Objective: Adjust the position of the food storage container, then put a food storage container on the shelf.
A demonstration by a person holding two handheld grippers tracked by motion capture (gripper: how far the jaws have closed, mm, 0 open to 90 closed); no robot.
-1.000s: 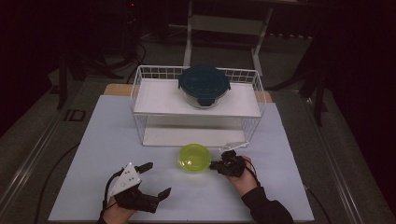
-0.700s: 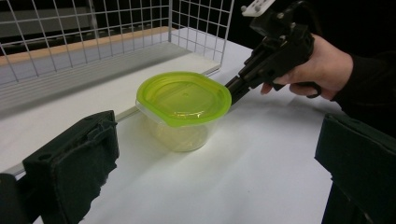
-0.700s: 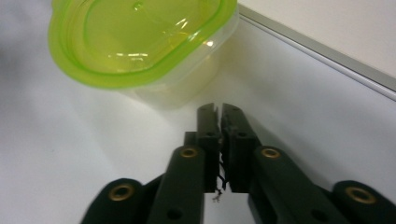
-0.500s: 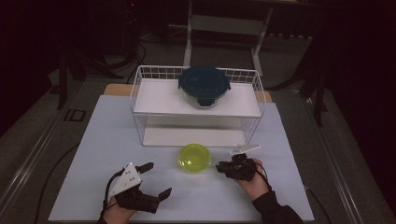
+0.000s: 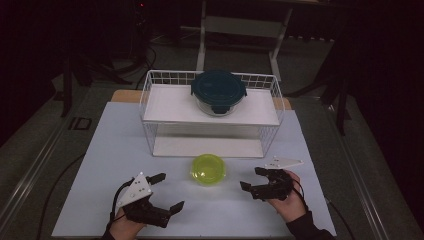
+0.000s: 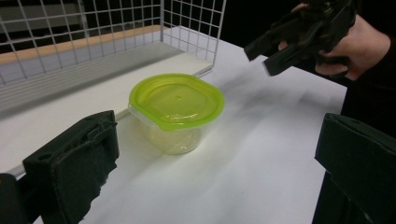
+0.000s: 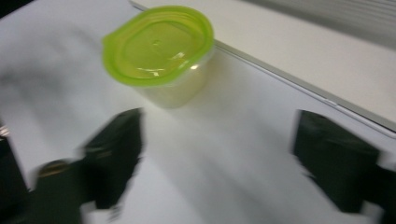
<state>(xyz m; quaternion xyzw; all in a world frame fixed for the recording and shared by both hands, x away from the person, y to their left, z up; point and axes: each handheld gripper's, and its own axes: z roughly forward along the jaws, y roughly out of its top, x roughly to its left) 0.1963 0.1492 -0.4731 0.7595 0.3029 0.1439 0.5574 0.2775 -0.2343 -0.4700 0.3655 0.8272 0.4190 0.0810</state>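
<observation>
The small tub with the lime-green lid (image 5: 207,169) stands upright on the white surface (image 5: 100,150), near its middle, just in front of the wire rack (image 5: 150,95) and between the two grippers. It is a thin, clear plastic container with a snap-on lid that overhangs the wall all round and carries a little tab at one corner. It looks empty, or nearly so, hence very light. The wall tapers downward and is likely smooth and a bit flexible, so a hard squeeze could bow it or pop the lid, and a light squeeze could let it slide out. The safest hold is probably across the body just under the lid's rim, where the lip stiffens the wall and stops a slip; taking it by the lid alone risks pulling the lid off.

The right gripper (image 5: 252,179) sits to the right of the tub, fingers (image 7: 114,154) spread wide and empty, pointed left toward it but apart from it; its own view is blurred. The left gripper (image 5: 169,192) is nearer and to the left, fingers (image 6: 74,158) likewise released, holding nothing, with the tub framed between them farther off.

On the rack's upper shelf, farther back, stands a glass container with a dark teal lid (image 5: 218,91), well apart from the tub.
</observation>
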